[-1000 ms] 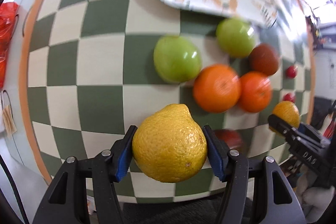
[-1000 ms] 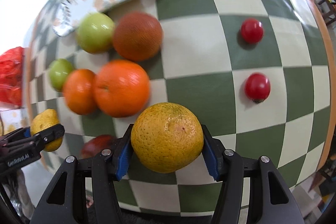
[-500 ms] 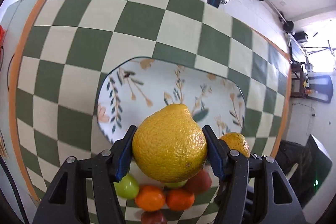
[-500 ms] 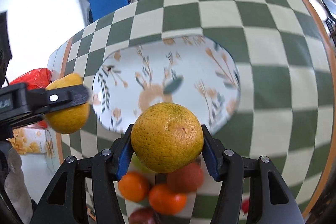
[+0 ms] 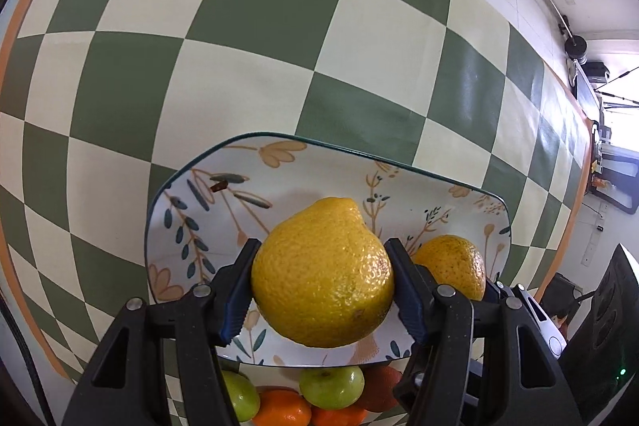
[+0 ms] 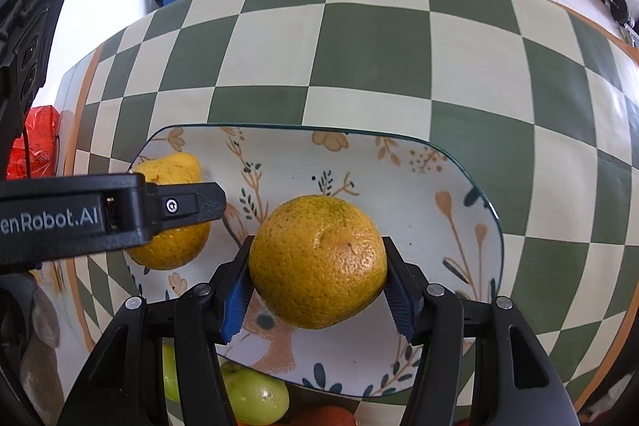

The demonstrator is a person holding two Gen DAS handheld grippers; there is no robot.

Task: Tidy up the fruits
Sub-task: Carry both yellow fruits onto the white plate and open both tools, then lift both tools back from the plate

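The lemon sits clamped between the blue pads of the left tool, its pointed end up and away from the camera, over the left part of the plate. The orange — yellow-orange, flecked with green — is gripped the same way by the right tool, over the plate's middle. In the right wrist view the two fruits are side by side and apart, the lemon half hidden behind the left tool's black finger. Whether either fruit already touches the plate cannot be told; both look to be just above it.

The step in hand, as I judge it, is delivery: both fruits are over the plate and neither is let go. The next move calls for lowering each until it rests on the plate, then spreading the pads gently so the round fruit does not roll toward the rim or into its neighbour.

Both tools point steeply down at the plate, close together, the left one reaching in from the left edge of the right wrist view.

Outward from there: green apples and more oranges wait just beside the plate's near edge on the checkered table — the remaining work.
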